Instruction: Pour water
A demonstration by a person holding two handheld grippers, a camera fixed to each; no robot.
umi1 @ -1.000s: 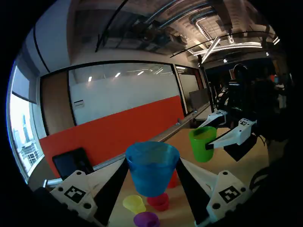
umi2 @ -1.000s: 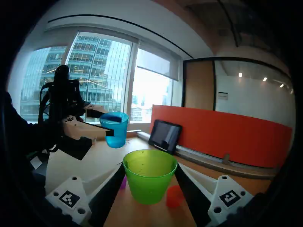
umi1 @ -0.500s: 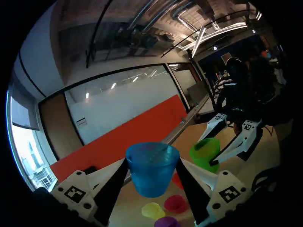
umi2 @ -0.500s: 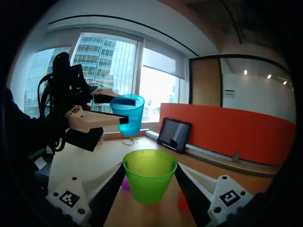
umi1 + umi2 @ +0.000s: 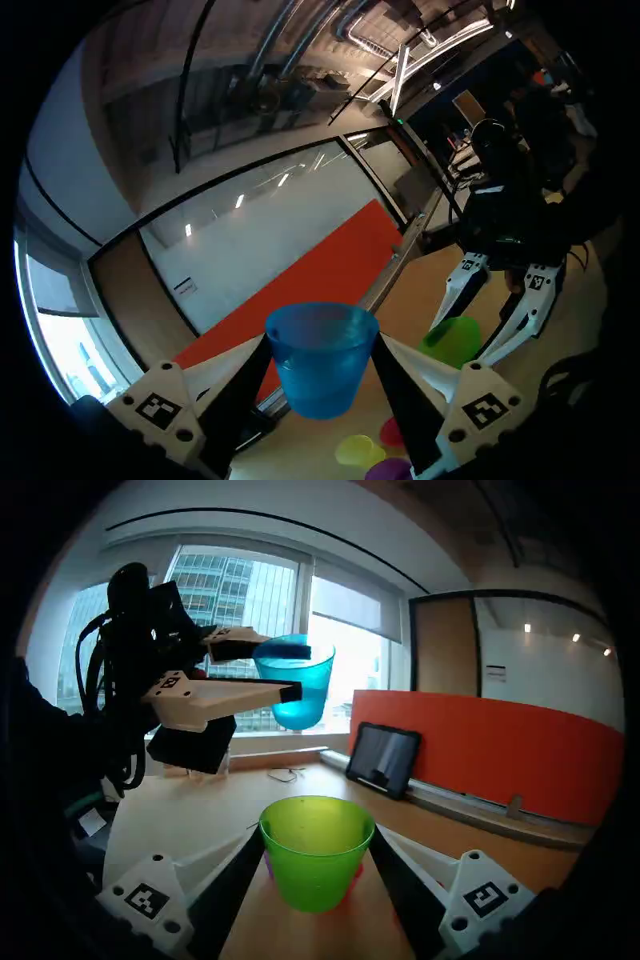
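Note:
A translucent blue cup (image 5: pixel 322 364) with water in it sits between the fingers of my left gripper (image 5: pixel 320 376), which is shut on it. In the right gripper view the same blue cup (image 5: pixel 294 680) hangs high and a little tilted, above and to the left of the green cup. My right gripper (image 5: pixel 317 864) is shut on an upright green cup (image 5: pixel 317 862) over the wooden table (image 5: pixel 208 812). The left gripper view looks down on the green cup (image 5: pixel 453 340) and the right gripper (image 5: pixel 486 316) holding it, lower right of the blue cup.
Small yellow (image 5: pixel 358 450), pink (image 5: pixel 390 432) and purple (image 5: pixel 388 469) cups stand on the table below. A dark tablet (image 5: pixel 382 756) leans by the orange partition (image 5: pixel 512 760). Windows (image 5: pixel 216 632) line the far side. A person's dark sleeve (image 5: pixel 48 768) holds the left gripper.
My left gripper has risen with the blue cup and rolled sideways, so its view tilts. The blue cup now hangs higher and closer over the green cup, which stays steady.

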